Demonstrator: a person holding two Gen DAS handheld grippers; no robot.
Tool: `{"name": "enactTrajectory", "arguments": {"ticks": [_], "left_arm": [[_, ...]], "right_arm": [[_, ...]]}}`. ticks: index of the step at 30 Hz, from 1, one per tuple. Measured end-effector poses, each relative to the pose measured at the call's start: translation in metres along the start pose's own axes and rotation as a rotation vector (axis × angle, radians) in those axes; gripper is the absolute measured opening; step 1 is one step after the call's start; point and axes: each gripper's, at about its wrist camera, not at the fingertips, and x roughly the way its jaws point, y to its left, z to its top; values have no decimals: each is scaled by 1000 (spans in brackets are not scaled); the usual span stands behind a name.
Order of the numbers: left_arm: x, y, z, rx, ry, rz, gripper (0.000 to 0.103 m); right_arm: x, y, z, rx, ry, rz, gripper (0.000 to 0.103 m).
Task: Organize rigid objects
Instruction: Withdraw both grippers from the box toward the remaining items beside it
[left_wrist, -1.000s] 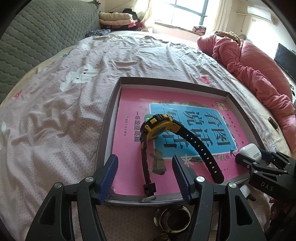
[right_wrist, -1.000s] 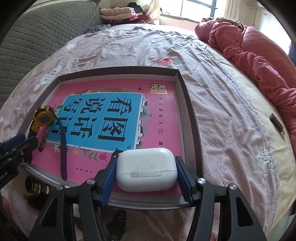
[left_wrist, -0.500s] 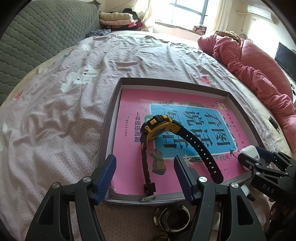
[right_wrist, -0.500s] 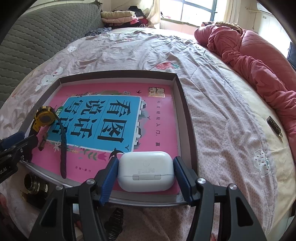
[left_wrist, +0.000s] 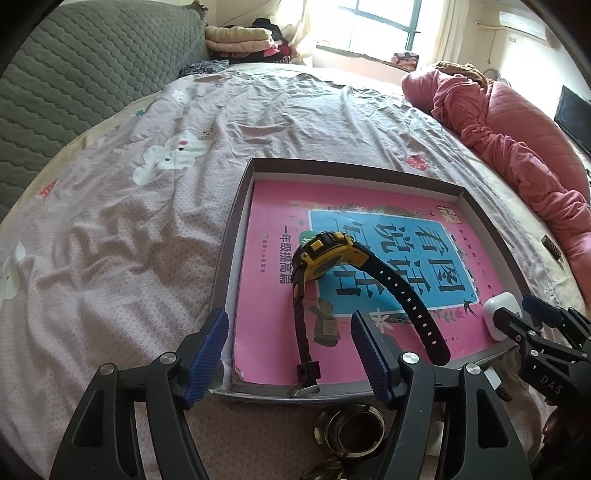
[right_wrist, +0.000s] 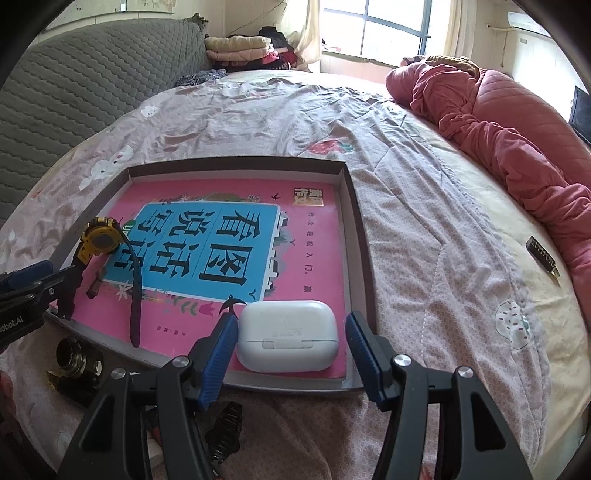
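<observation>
A yellow-and-black wristwatch (left_wrist: 325, 254) (right_wrist: 99, 240) lies on a pink book inside a shallow brown tray (left_wrist: 351, 168) (right_wrist: 236, 160) on the bed. My left gripper (left_wrist: 290, 354) hovers over the tray's near edge. Its jaws are opening, and the watch's buckle strap end (left_wrist: 308, 369) lies between the pads, untouched. A white earbud case (right_wrist: 288, 339) (left_wrist: 498, 314) rests on the book in the tray's near right corner. My right gripper (right_wrist: 290, 350) straddles the case, open, with a gap showing at the right pad (right_wrist: 360, 350).
A brass ring-shaped object (left_wrist: 349, 430) (right_wrist: 74, 354) and a black hair claw (right_wrist: 225, 428) lie on the bedspread just in front of the tray. A small dark bar (right_wrist: 543, 254) lies to the right. A pink quilt (right_wrist: 498, 122) runs along the right side.
The left jaws have spread wider around the watch strap. The earbud case, gripped and raised a second ago, now lies on the book near the right fingertips, with a gap beside it.
</observation>
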Motion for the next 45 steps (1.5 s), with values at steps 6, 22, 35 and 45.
{"name": "enactTrajectory", "arguments": {"ticks": [6, 22, 35, 45], "left_arm": [[-5, 0, 0, -2, -7, -3, 73], [-23, 3, 2, -14, -72, -16, 79], [-48, 10, 3, -18, -156, -42, 80], [-59, 8, -8, -23, -137, -53, 80]], "right_arm": [[-4, -3, -3, 1, -8, -1, 63], [-23, -8, 1, 29, -96, -11, 63], [-46, -20, 2, 94, -189, 23, 68], [-66, -20, -8, 110, -249, 40, 75]]}}
